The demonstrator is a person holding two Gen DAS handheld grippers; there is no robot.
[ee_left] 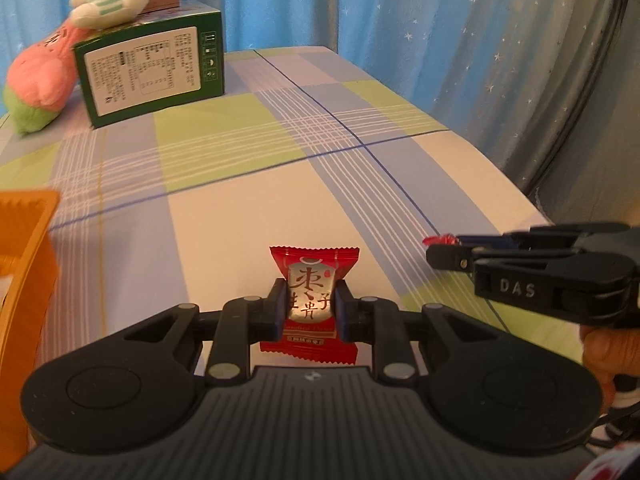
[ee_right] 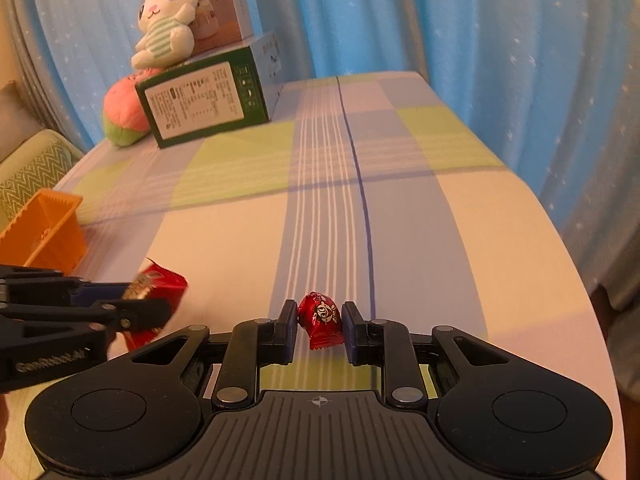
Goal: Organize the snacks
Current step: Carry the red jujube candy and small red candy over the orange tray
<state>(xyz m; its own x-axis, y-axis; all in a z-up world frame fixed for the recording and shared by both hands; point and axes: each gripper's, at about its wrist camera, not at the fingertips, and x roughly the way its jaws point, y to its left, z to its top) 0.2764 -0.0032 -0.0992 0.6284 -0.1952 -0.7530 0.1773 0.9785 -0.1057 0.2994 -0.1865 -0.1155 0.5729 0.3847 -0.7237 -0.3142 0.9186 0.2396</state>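
two snacks up, one bin to hit

both tongs are loaded right now. the left tongs point(ee_left: 308, 306) are clamped narrow across the middle of a red date packet point(ee_left: 310, 300), held flat-on with both crimped ends sticking out. the right tongs point(ee_right: 319, 322) have a smaller red candy point(ee_right: 322, 318) pinched between the pads, jaws nearly closed, and it sits a bit crooked in there. neither snack looks to be touching the desk point(ee_right: 460, 220); my read is they're both lifted and on the way over.

the orange bin point(ee_right: 46, 226) sits off to the left near that edge of the desk, so i'd guess that's where they go. to do it well: take the left one in first since it's nearest, get over the opening before letting go, and come in above the rim rather than bumping the wall. that bin looks light and would probably slide. the candy grip is thin, so no jerky swings.

room wise, the middle of the checked cloth is bare, lots of space. the green box point(ee_right: 204, 100) with the bunny point(ee_right: 166, 20) on it and the pink plush point(ee_right: 124, 114) are well back, no issue. the real crowding is the two tongs themselves, side by side and near each other, so stagger them. the right edge drops off toward the curtain point(ee_right: 500, 40), so keep clear of that.
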